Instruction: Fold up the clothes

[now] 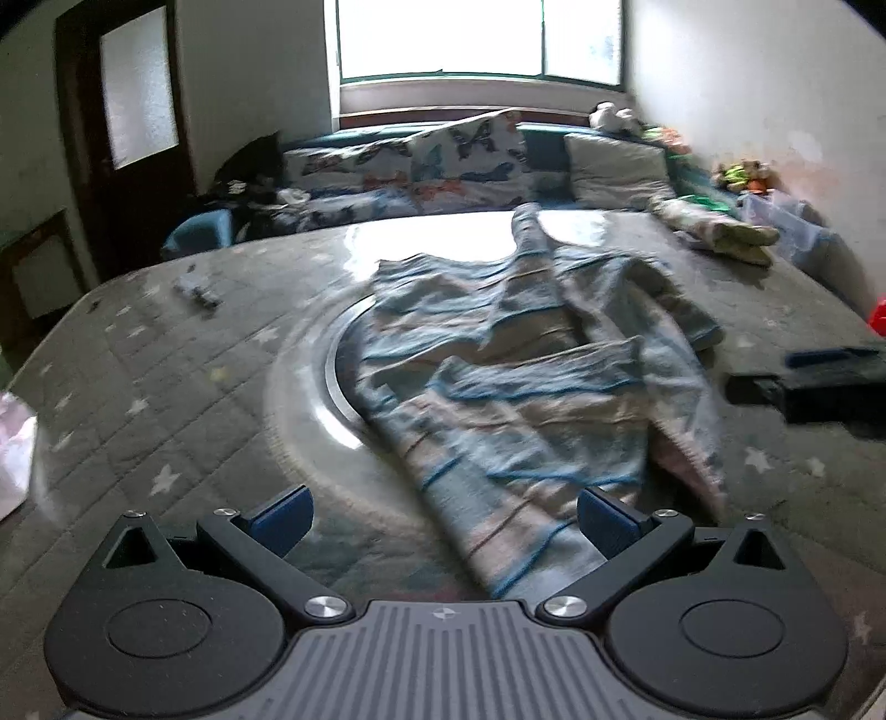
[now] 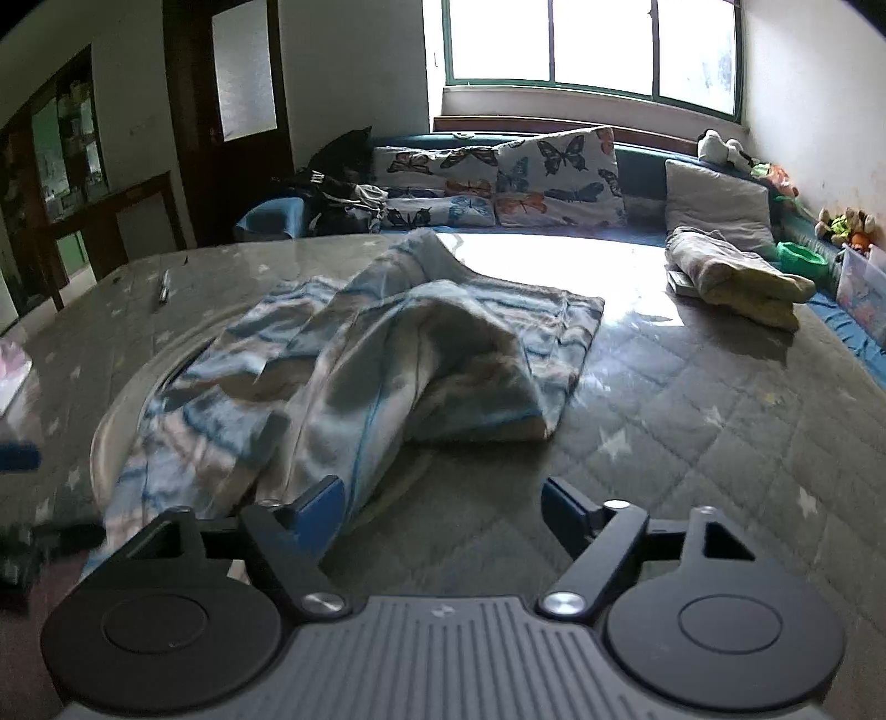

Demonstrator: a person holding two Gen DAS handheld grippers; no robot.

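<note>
**Operator:** From my left wrist camera I see the left gripper (image 1: 443,523) with its blue pads spread wide and nothing clamped. The striped garment (image 1: 515,376) lies rumpled on the grey quilted table (image 1: 166,387), its near end running in between my fingers without being pinched. It partly covers a shiny round inset (image 1: 332,376) in the tabletop.

**Supervisor:** Any fold made yet?

**Operator:** None I would call clean. The cloth is creased and overlapped on itself, one narrow part stretching toward the window (image 1: 476,39). At the right edge I can see the other gripper's dark tip (image 1: 803,387), beside the garment, not on it.

**Supervisor:** And the right wrist view?

**Operator:** The right gripper (image 2: 443,515) has its fingers apart too. The left pad (image 2: 321,515) sits against the garment's near edge, but the cloth is not gripped; bare table shows between the pads. The garment (image 2: 360,354) is humped up in the middle, its far part flatter.

**Supervisor:** Anything finished?

**Operator:** A folded bundle (image 2: 736,277) lies far right, near the grey cushion (image 2: 720,205). I judge that piece done; this one still needs spreading and every fold.
</note>
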